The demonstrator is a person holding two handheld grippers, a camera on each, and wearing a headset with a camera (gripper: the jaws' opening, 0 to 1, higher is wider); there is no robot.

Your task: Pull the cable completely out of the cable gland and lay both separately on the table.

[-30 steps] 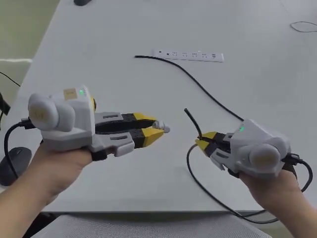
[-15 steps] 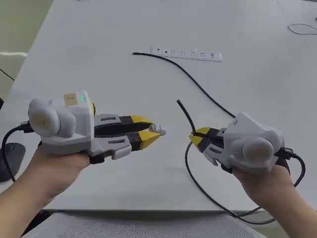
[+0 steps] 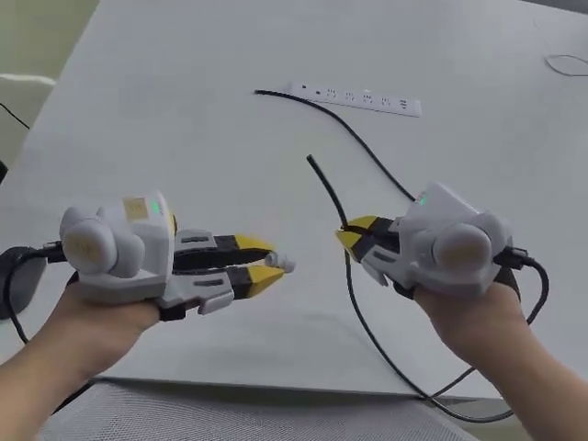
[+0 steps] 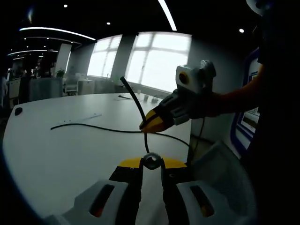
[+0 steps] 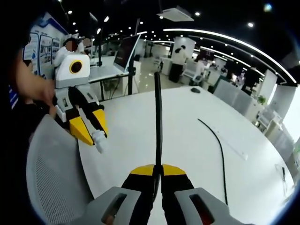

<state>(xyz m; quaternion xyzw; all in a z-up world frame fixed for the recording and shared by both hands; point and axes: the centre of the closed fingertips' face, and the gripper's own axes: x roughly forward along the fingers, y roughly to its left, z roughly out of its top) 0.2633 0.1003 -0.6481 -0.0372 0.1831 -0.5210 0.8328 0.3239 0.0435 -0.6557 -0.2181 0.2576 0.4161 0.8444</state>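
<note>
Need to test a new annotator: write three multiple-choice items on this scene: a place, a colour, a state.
1. Where is the gland? A in the left gripper; B in a drawer; C in a bowl.
2. What colour is the cable? A white; B black; C red.
3. The right gripper is: A open; B shut on the cable; C shut on the gland.
Answers: 1 A, it sits between that gripper's tips. 2 B, it reads black. 3 B, its jaws pinch the cable.
</note>
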